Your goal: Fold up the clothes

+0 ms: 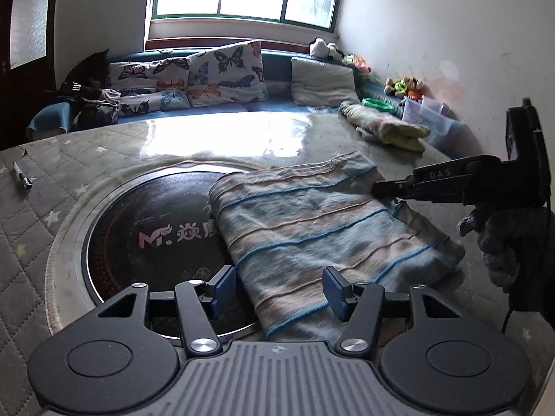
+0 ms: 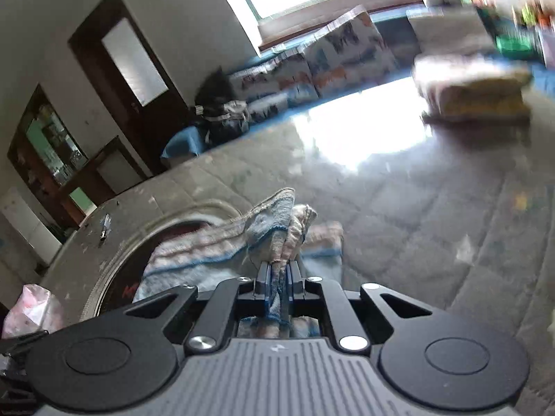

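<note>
A folded striped cloth (image 1: 312, 228), pale blue and beige, lies on the quilted table, partly over a round black hotplate (image 1: 145, 235). My left gripper (image 1: 277, 291) is open, its blue pads either side of the cloth's near edge, holding nothing. My right gripper (image 2: 280, 277) is shut on a bunched corner of the striped cloth (image 2: 277, 228), lifted a little. In the left wrist view the right gripper (image 1: 378, 187) reaches in from the right at the cloth's far right edge.
A folded yellowish cloth (image 1: 385, 124) lies at the table's far right. A pen (image 1: 21, 176) lies at the left. Butterfly cushions (image 1: 222, 72), toys and plastic boxes (image 1: 430, 114) line the bench behind. A pink bag (image 2: 31, 308) sits at the near left.
</note>
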`<state>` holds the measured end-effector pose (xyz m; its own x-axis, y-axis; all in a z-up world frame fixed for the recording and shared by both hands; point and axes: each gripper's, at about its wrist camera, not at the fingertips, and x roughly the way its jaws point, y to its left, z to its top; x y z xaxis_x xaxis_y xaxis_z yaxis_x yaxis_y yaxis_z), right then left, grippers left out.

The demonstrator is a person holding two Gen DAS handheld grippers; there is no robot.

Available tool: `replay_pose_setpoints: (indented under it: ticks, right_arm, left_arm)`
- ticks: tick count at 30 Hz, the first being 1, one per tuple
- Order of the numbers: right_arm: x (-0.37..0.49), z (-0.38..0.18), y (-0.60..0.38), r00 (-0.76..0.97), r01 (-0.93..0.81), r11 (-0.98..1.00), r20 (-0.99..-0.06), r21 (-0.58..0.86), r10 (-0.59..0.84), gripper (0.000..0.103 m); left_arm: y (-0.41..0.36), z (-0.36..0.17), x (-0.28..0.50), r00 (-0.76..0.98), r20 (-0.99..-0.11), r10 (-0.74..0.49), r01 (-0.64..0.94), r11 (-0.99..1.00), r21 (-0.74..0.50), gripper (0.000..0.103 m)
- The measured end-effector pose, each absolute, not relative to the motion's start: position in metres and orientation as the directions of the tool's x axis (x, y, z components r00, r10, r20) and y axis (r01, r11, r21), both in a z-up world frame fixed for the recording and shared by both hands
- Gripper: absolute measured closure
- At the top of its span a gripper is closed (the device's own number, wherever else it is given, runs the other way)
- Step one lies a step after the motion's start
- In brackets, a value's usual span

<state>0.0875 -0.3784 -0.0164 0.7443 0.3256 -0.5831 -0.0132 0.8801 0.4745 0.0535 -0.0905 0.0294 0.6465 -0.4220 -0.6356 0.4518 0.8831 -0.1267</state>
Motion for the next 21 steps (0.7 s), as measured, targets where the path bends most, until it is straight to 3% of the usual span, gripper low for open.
replay_pose_setpoints:
  ticks: [3,7,15,21]
  right_arm:
    - [0.087,-0.017,-0.382,0.745,-0.007,0.879,-0.584,0.477,0.323,0.094]
    - [0.073,-0.004,-0.384,0.766,-0.025,0.892,-0.565,0.451,0.307,0.083]
    - [0.03,0.012,-0.369,0.752,-0.116,0.943,-0.593,0.312,0.288,0.083]
    - [0.008,0.002,-0.372,0.731,-0.077,0.938,-0.621,0.337,0.283,0.083]
  left_arm:
    - [-0.091,0.029,0.049,0.635,-0.637,-0.438,0.493,0.864,-0.103,0.044]
    - [-0.096,0.028,0.037,0.623,-0.634,-0.459,0.562,0.826,-0.046,0.044]
    - [-0.109,0.018,0.009,0.618,-0.621,-0.482,0.673,0.733,0.102,0.044]
    - [-0.115,0.008,0.002,0.649,-0.61,-0.454,0.684,0.7,0.205,0.046]
